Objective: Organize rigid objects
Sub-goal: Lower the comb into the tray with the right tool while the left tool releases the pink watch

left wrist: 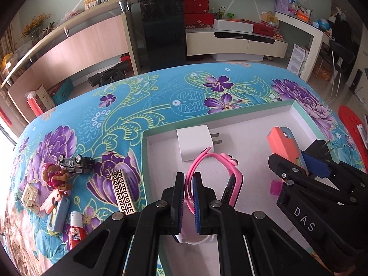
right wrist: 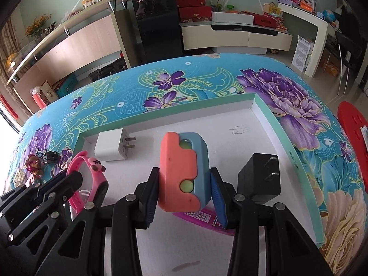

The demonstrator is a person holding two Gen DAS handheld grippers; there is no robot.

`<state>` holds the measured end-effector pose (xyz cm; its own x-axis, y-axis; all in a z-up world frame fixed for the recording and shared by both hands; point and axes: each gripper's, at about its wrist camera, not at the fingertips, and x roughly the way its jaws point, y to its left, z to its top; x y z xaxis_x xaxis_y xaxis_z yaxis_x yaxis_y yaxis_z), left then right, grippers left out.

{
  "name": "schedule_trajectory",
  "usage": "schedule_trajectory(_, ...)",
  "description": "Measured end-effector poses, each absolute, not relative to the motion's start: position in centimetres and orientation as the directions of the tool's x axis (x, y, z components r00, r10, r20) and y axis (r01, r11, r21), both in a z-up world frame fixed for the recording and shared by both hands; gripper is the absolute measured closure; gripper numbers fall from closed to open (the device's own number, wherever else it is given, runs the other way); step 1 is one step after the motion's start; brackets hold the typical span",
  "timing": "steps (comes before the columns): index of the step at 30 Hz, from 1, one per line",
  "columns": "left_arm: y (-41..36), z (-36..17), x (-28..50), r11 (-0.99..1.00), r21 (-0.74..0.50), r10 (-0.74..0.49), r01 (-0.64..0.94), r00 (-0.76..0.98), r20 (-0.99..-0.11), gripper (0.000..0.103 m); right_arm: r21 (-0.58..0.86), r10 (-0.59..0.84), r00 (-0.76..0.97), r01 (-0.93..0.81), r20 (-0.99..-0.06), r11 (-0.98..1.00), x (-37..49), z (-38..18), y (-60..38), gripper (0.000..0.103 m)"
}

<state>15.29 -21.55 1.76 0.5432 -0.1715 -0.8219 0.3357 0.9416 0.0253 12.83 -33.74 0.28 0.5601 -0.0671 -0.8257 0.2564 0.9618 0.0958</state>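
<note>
Holding over the white tray [right wrist: 271, 115]: pink watch [left wrist: 216, 168], limp strap pinched thin in my left fingers [left wrist: 178, 197]; coral-blue toy [right wrist: 184, 172], stiff, light, flanks clamped by right fingers [right wrist: 153, 191].

The left gripper [left wrist: 188, 197] pinches the pink watch [left wrist: 216, 172] by its strap, over the white tray [left wrist: 230, 112]. A white plug [left wrist: 195, 143] lies just behind it in the tray. The right gripper [left wrist: 306, 161] holds an orange and blue toy [left wrist: 284, 143]. Out on the flowery cloth [left wrist: 138, 96] lie a toy car [left wrist: 77, 164] (upside down), a doll [left wrist: 56, 177] and a red bottle [left wrist: 77, 231].
</note>
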Motion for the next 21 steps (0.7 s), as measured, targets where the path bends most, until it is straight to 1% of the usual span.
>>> schedule_trajectory(9,-22.5,0.8,15.8,0.940,0.051,-0.145,0.338,0.528,-0.837,0.093,0.073,-0.077,0.533,0.255,-0.842,0.964,13.0,-0.4,-34.1,0.059)
schedule_trajectory(12,-22.4,0.7,15.9,0.942,0.050,-0.141,0.332,0.527,-0.838,0.091,0.066,-0.081,0.519,0.259,-0.851,0.964,13.1,-0.7,-34.2,0.059)
schedule_trajectory(21,-21.0,1.2,15.6,0.952,0.027,-0.140,0.303,0.516,-0.845,0.091,0.048,-0.094,0.512,0.257,-0.854,0.965,13.0,-0.4,-34.2,0.059)
